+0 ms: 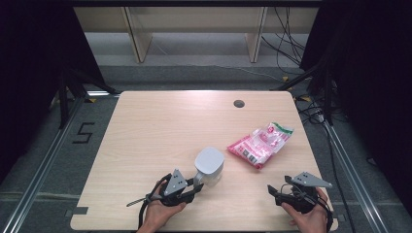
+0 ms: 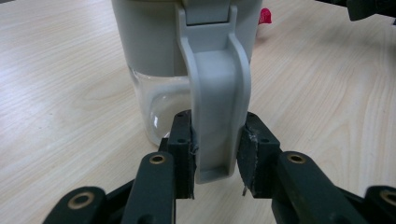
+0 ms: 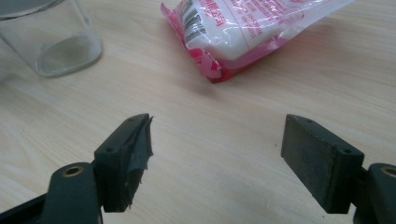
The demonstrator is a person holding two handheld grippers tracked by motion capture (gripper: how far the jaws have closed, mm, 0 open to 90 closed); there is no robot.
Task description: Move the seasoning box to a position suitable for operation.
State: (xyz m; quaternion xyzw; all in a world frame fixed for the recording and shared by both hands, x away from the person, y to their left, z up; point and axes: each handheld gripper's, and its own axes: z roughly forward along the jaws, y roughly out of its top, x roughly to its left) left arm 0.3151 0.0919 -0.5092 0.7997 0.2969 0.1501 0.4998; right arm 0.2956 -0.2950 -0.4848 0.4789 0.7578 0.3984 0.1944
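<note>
One jug and one packet lie on the wooden counter [image 1: 145, 126], with two grippers near its front edge. The jug [image 1: 210, 167] stands near the middle front: a clear glass body with a grey lid and a grey handle [image 2: 215, 107]; nothing can be seen inside the glass. The left gripper [image 1: 194, 187], held in the person's left hand [image 1: 163, 213], has its jaws pressed against both sides of that handle, pinching it near its lower end. Farther right and a little farther back lies the pink and white plastic packet [image 1: 260, 144], flat on the counter, holding something white. The right gripper [image 3: 217, 156], at the front right in the right hand [image 1: 308, 221], has its jaws spread wide, holding nothing, above bare wood short of the packet.
</note>
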